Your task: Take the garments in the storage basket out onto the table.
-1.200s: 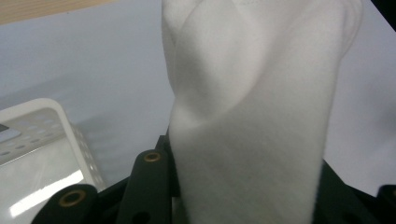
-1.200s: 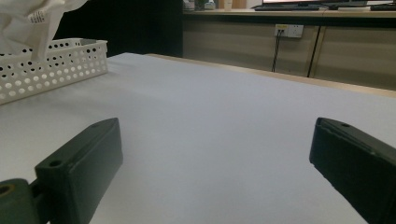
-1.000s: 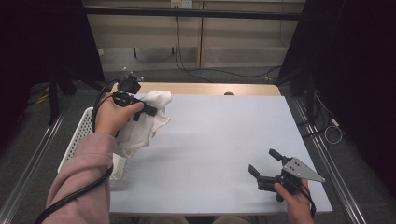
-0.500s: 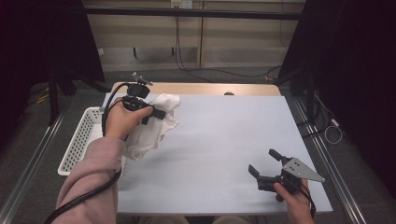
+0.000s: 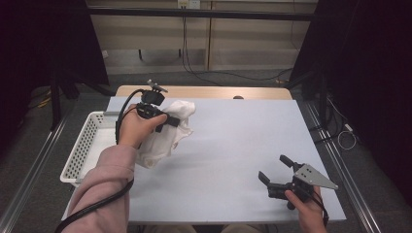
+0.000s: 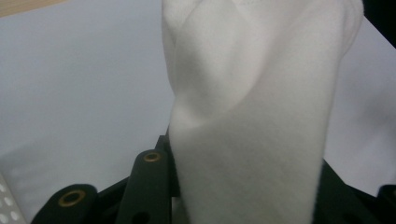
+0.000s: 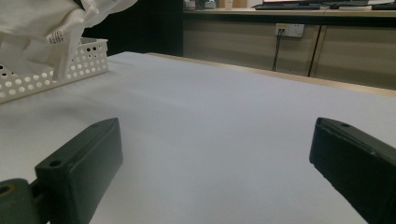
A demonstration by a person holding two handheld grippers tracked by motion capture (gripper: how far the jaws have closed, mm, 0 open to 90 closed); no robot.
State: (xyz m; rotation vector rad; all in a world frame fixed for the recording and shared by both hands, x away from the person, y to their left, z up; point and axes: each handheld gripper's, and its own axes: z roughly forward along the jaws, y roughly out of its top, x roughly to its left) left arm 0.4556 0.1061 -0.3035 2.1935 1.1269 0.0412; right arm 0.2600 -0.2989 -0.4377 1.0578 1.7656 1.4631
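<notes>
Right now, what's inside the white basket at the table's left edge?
The white basket shows a bare perforated floor; the white cloth held by the left gripper hangs over its near corner, hiding that part.

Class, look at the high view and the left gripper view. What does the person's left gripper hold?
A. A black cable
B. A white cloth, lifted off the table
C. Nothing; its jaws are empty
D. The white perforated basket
B. In the left gripper view the white cloth sits bunched between the black jaws, and in the high view it hangs from the left gripper above the table, beside the basket.
</notes>
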